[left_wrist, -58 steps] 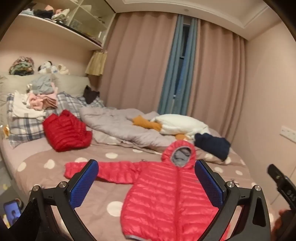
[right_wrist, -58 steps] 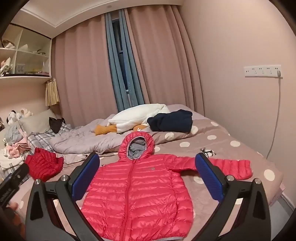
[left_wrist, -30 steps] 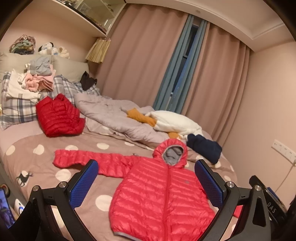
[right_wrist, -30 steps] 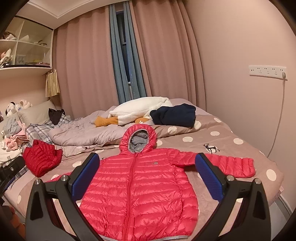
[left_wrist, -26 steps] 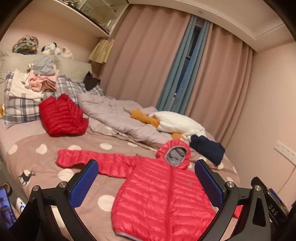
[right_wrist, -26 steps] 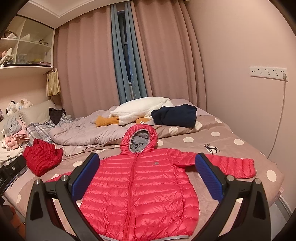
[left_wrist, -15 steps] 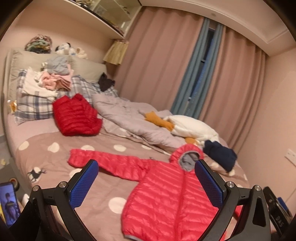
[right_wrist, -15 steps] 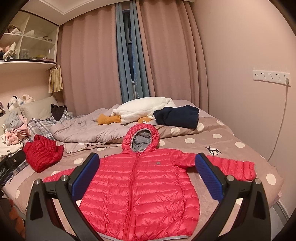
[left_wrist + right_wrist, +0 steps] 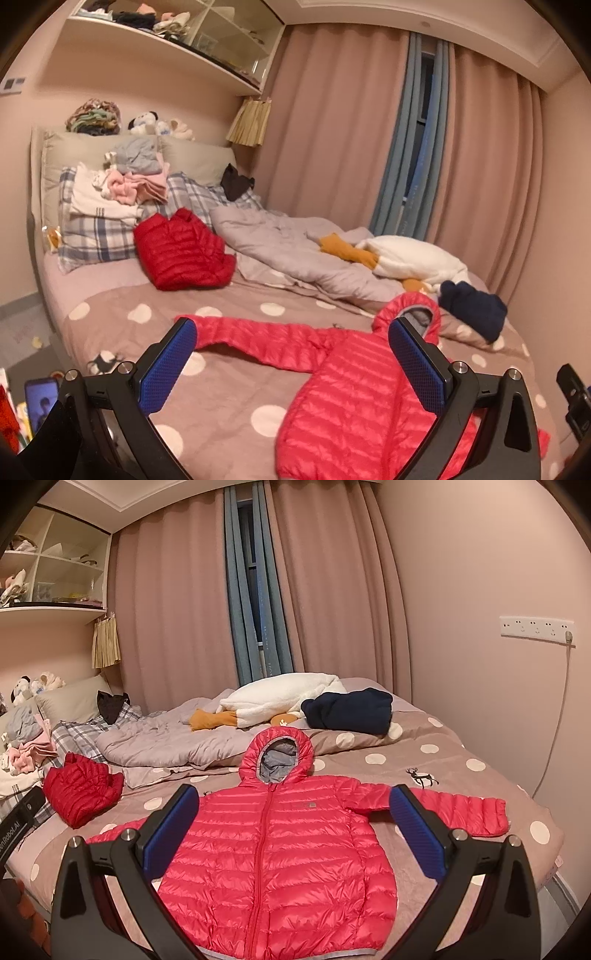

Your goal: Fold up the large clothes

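Note:
A red hooded puffer jacket lies flat, front up and zipped, on the polka-dot bed, both sleeves spread sideways; it also shows in the left wrist view. My left gripper is open and empty, held above the bed near the jacket's left sleeve. My right gripper is open and empty, held above the jacket's chest. Neither touches the jacket.
A folded dark-red puffer jacket lies near the plaid pillows with stacked clothes. A rumpled grey quilt, a white plush goose and a navy garment lie at the far side. A phone stands lower left.
The left gripper's view has swung left, so the jacket now sits further right in it. The right gripper has barely moved. Both stay open.

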